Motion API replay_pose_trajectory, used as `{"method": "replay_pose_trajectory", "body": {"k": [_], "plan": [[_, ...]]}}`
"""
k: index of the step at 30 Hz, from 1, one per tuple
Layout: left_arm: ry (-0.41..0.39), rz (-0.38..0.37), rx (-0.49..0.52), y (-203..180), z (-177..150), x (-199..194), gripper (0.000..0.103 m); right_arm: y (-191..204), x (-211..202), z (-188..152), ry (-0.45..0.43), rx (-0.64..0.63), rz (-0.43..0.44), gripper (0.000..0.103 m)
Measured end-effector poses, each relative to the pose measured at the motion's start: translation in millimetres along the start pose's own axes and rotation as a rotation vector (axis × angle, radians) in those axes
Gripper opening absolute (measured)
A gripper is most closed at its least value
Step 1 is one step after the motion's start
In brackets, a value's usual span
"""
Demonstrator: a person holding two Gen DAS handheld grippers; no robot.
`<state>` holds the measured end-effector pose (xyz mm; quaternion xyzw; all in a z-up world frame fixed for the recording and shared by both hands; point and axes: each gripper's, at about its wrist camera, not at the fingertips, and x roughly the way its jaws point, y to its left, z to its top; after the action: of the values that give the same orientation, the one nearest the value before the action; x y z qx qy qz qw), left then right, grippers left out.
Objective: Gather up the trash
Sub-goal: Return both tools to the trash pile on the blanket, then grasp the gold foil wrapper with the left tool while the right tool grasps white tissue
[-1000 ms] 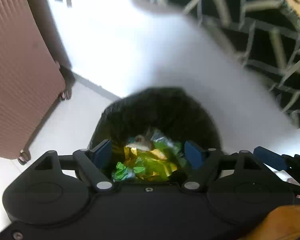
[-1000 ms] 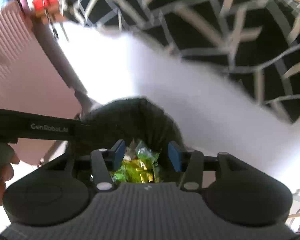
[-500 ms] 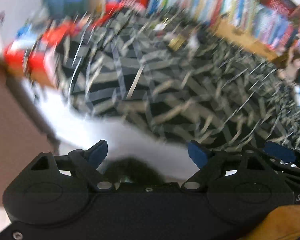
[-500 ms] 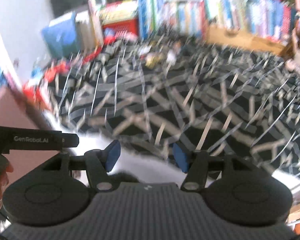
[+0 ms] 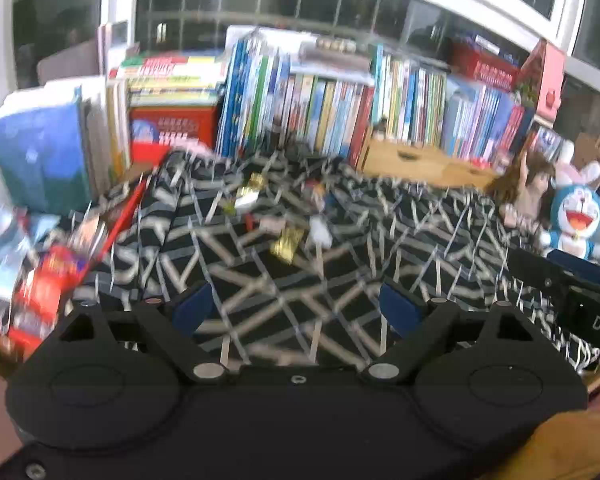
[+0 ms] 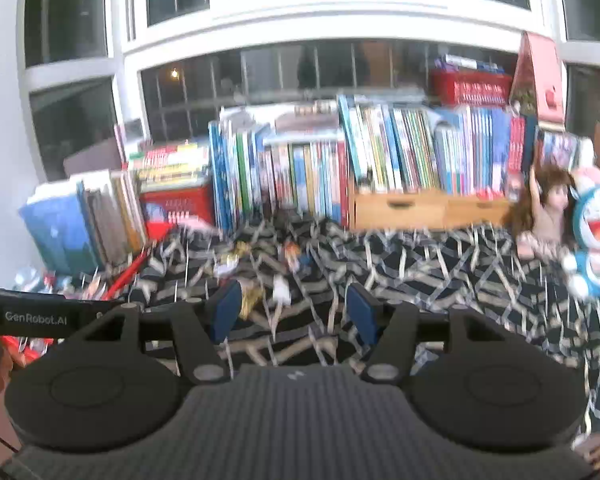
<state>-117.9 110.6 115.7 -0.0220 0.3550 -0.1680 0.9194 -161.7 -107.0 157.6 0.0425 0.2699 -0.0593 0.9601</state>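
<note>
A: Left gripper (image 5: 296,306): jaws spread wide, nothing between them, only patterned blanket (image 5: 340,280) showing through the gap. They have just been opening. Right gripper (image 6: 292,312)?

B: Also apart and empty, a narrower gap, and likewise just opened. Probable reason: both are being readied for a pick.

A: Where is the trash?

B: Ahead of both sets of fingers, lying loose on the blanket. A gold wrapper (image 5: 287,242) sits nearest, beyond the left gripper's gap; a white scrap (image 5: 320,232) is just beside it. More wrappers (image 5: 249,192) lie further out, near the books (image 5: 340,116).

A: Blur prevents counting pieces.
</note>
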Motion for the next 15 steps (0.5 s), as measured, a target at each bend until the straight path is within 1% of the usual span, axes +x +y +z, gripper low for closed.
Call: {"method": "replay_pose_trajectory", "body": {"k": [3, 6, 10, 12, 13, 15], "plan": [[-0.039, -0.007, -0.015, 3.1, 30.3, 16.3, 0.090, -5.3, 25.4, 23.6, -0.030, 0.004, 0.004, 0.071], [-0.066, 0.004, -0.039, 7.0, 56.3, 39.8, 0.090, -11.4, 56.5, 39.8, -0.045, -0.002, 0.022, 0.071], [-0.073, 0.035, -0.036, 8.1, 73.3, 86.4, 0.090, -22.1, 117.8, 50.6, -0.023, -0.024, 0.072, 0.068], [-0.060, 0.061, -0.039, 7.5, 75.8, 117.2, 0.090, -25.9, 147.0, 50.5, 0.008, -0.038, 0.089, 0.065], [-0.041, 0.064, -0.047, 6.6, 74.7, 136.9, 0.089, -29.8, 161.9, 49.6, 0.021, -0.038, 0.101, 0.063], [0.004, 0.063, -0.050, 5.3, 71.9, 173.2, 0.086, -35.5, 188.3, 45.5, 0.041, -0.047, 0.131, 0.063]]}}
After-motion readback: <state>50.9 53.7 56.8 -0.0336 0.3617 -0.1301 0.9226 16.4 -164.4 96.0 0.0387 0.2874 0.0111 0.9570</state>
